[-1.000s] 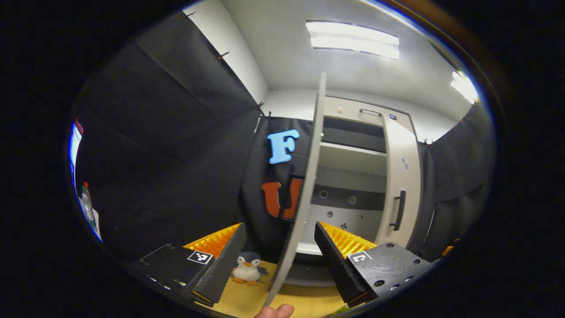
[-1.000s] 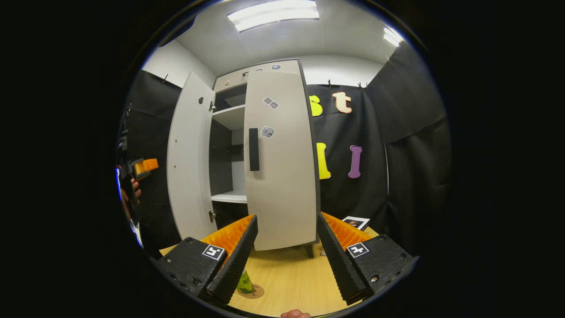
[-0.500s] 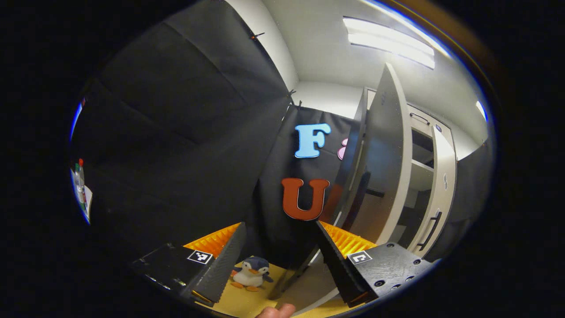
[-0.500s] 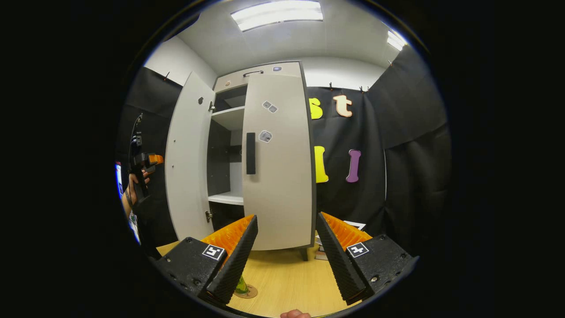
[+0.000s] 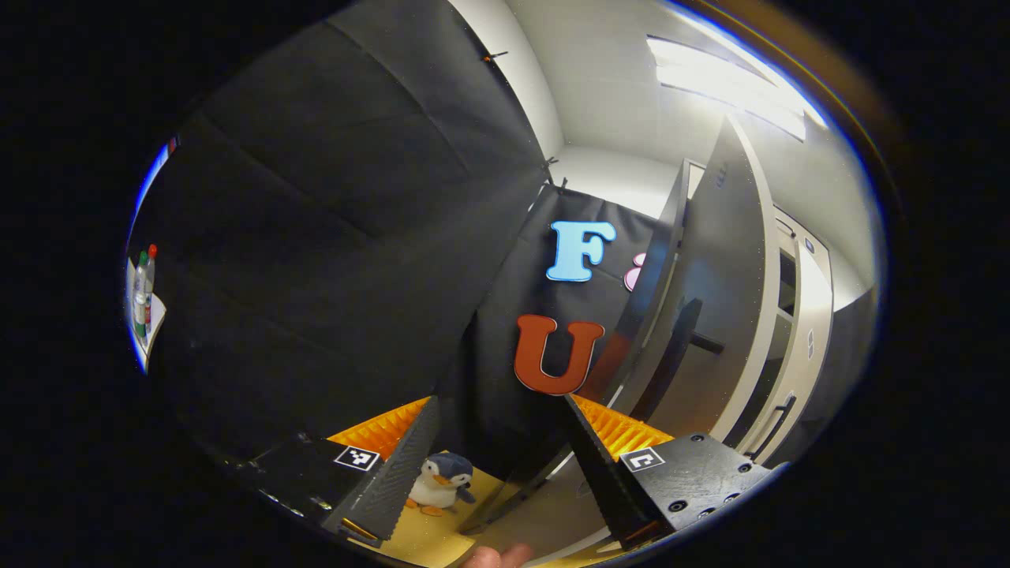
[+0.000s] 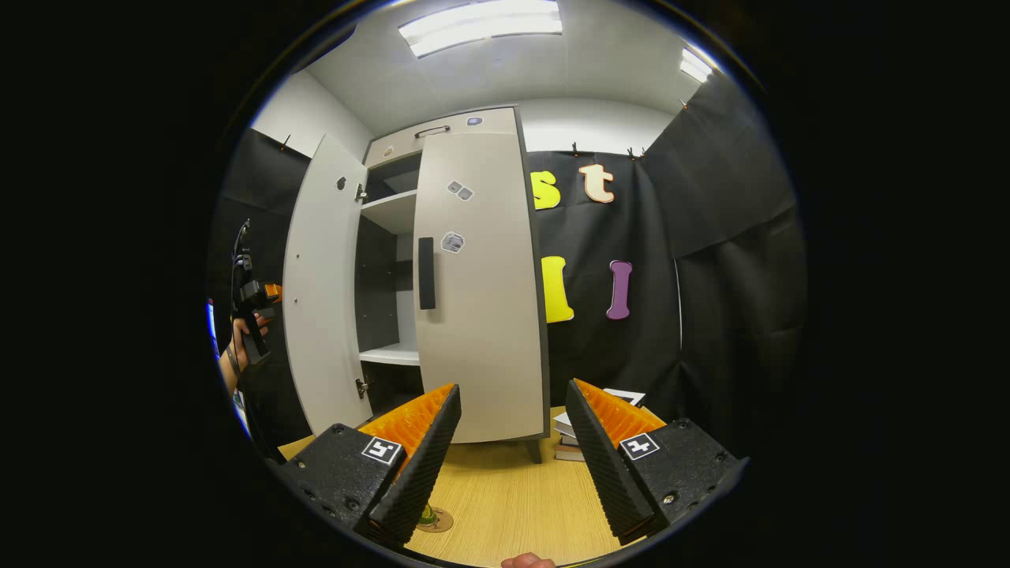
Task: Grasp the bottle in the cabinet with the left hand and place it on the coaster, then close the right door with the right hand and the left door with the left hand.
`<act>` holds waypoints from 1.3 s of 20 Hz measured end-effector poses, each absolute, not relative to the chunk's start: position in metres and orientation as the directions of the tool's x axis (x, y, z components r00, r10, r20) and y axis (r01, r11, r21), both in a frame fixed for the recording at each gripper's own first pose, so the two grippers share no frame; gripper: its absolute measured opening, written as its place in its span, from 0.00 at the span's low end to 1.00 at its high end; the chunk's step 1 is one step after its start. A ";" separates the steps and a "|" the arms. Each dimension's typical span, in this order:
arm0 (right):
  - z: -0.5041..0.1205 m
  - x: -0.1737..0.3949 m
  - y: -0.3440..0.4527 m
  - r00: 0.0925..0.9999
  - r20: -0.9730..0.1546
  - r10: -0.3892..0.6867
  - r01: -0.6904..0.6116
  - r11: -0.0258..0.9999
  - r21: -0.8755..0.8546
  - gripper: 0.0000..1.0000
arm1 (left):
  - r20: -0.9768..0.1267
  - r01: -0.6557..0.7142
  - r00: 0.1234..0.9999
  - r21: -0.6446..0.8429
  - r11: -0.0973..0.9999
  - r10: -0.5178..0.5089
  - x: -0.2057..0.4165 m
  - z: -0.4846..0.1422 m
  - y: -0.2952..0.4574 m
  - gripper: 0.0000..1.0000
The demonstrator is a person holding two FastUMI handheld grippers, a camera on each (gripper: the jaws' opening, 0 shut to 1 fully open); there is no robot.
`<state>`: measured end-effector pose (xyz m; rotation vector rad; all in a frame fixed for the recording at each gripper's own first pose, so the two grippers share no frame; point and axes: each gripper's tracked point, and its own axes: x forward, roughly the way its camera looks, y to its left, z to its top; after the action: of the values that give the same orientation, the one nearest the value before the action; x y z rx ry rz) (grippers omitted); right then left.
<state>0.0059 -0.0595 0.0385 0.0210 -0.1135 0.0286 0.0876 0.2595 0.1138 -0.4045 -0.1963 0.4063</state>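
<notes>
Black cloth walls the booth around a pale wooden table (image 6: pixel 513 505) on which a tall grey cabinet (image 6: pixel 442 134) stands.

In the right gripper view, far left, a hand (image 6: pixel 241 335) holds the left gripper (image 6: pixel 256 292) up on the outer side of the left door (image 6: pixel 319 284), which stands swung wide open; whether that gripper touches the door I cannot tell. Next comes the dark cabinet interior with its shelf, then the right door (image 6: pixel 481 292), looking closed or nearly so, its black handle (image 6: pixel 427 273) running upright. Stacked books (image 6: pixel 576 442) lie on the table right of the cabinet. The right gripper (image 6: pixel 513 465) hangs back, jaws spread and empty. Low between its left finger and the table, the bottle (image 6: pixel 427 515) stands on the coaster (image 6: pixel 435 521), so that part looks done.

In the left gripper view, a toy penguin (image 5: pixel 438 483) sits on the table between the spread, empty fingers of the left gripper (image 5: pixel 497 465); the left door (image 5: pixel 714 315), tall and upright, lies ahead and to the right, its black handle (image 5: pixel 671 355) facing the tool. The coming push likely goes rightward against that outer face, and nothing seems to stand in the door's swing.
</notes>
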 end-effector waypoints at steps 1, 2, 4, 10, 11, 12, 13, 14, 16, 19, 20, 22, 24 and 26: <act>0.037 0.008 -0.059 0.994 0.109 0.031 -0.034 0.999 0.028 0.82 | 0.109 -0.353 0.895 -0.421 0.836 0.433 0.086 0.114 0.260 0.94; 0.035 0.010 -0.059 0.994 0.104 0.035 -0.039 0.999 0.037 0.82 | 0.107 -0.364 0.890 -0.417 0.833 0.442 0.085 0.112 0.258 0.94; 0.036 0.012 -0.059 0.994 0.105 0.042 -0.048 0.997 0.056 0.82 | 0.102 -0.383 0.884 -0.403 0.831 0.456 0.085 0.113 0.254 0.94; 0.033 0.014 -0.063 0.994 0.101 0.030 -0.037 0.997 0.067 0.82 | 0.119 -0.358 0.894 -0.389 0.849 0.431 0.087 0.117 0.232 0.99; 0.032 0.013 -0.063 0.995 0.100 0.029 -0.036 0.997 0.066 0.82 | 0.118 -0.341 0.902 -0.393 0.854 0.414 0.092 0.119 0.223 0.99; 0.032 0.013 -0.063 0.995 0.100 0.030 -0.036 0.997 0.065 0.82 | 0.118 -0.324 0.910 -0.394 0.860 0.397 0.093 0.118 0.217 0.99; 0.032 0.013 -0.063 0.995 0.099 0.029 -0.035 0.997 0.063 0.82 | 0.119 -0.307 0.918 -0.392 0.867 0.379 0.095 0.118 0.206 1.00; 0.034 0.012 -0.064 0.995 0.100 0.027 -0.034 0.997 0.062 0.82 | 0.124 -0.288 0.925 -0.385 0.877 0.359 0.098 0.119 0.196 0.99; 0.035 0.010 -0.065 0.994 0.103 0.021 -0.027 0.998 0.059 0.82 | 0.141 -0.251 0.937 -0.364 0.897 0.320 0.100 0.120 0.178 1.00; 0.036 0.006 -0.069 0.995 0.101 0.001 -0.006 0.999 0.048 0.82 | 0.149 -0.193 0.956 -0.336 0.922 0.254 0.112 0.120 0.149 0.94; 0.038 0.005 -0.072 0.995 0.102 -0.010 0.005 0.999 0.048 0.82 | 0.153 -0.171 0.961 -0.331 0.928 0.232 0.116 0.120 0.140 0.94; 0.042 0.000 -0.077 0.993 0.111 -0.027 0.021 0.998 0.053 0.82 | 0.143 -0.130 0.972 -0.335 0.933 0.187 0.123 0.115 0.123 0.94; 0.044 -0.006 -0.088 0.992 0.118 -0.049 0.043 0.998 0.054 0.82 | 0.132 -0.104 0.979 -0.328 0.939 0.155 0.131 0.112 0.112 0.94; 0.045 -0.011 -0.094 0.990 0.120 -0.073 0.068 0.997 0.049 0.82 | 0.126 -0.098 0.982 -0.306 0.947 0.142 0.134 0.109 0.106 0.99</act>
<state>-0.0107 -0.0942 0.0449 0.0444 -0.1220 -0.0707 0.1343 0.1059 0.1094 -0.3033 -0.1473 0.1227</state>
